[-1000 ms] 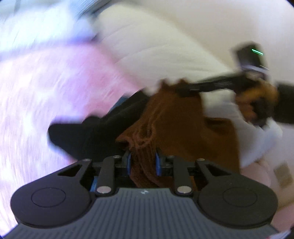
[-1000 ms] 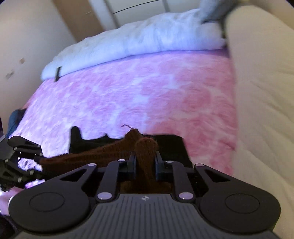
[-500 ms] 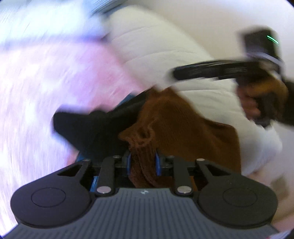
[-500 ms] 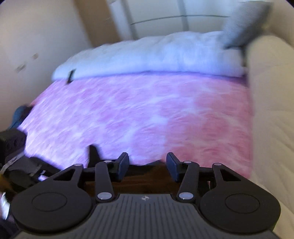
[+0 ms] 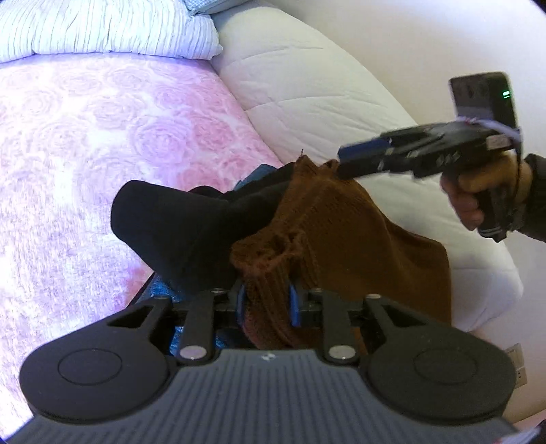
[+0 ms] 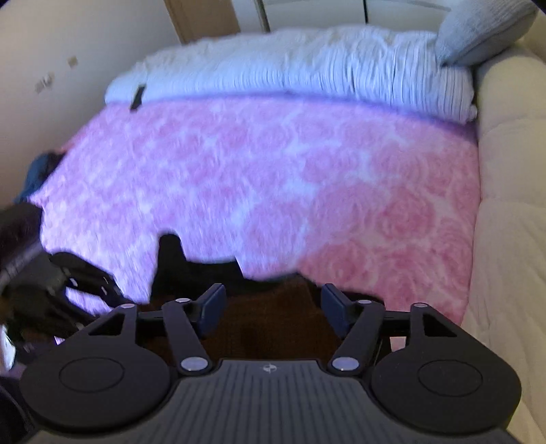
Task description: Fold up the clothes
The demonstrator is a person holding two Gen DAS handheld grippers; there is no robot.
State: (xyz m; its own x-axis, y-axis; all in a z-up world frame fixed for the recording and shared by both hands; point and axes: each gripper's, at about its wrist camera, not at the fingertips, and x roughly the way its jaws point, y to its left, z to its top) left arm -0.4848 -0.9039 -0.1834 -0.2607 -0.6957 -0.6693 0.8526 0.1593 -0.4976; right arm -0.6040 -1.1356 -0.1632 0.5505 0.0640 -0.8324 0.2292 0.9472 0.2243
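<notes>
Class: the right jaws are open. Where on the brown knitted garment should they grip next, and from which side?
Grip the brown knitted garment at its raised far corner, just beneath the right gripper, coming from above. That corner peaks free of the black garment, opposite the left gripper hold.

two tongs: the left tongs [image 5: 265, 304] and the right tongs [image 6: 271, 309]. three garments heaped together: one brown knit [image 5: 344, 225], one black piece [image 5: 177, 225], one blue piece [image 5: 160, 288] underneath. one bed [image 6: 256, 177] in pink, one white duvet [image 6: 307, 68], one grey pillow [image 6: 484, 30].
</notes>
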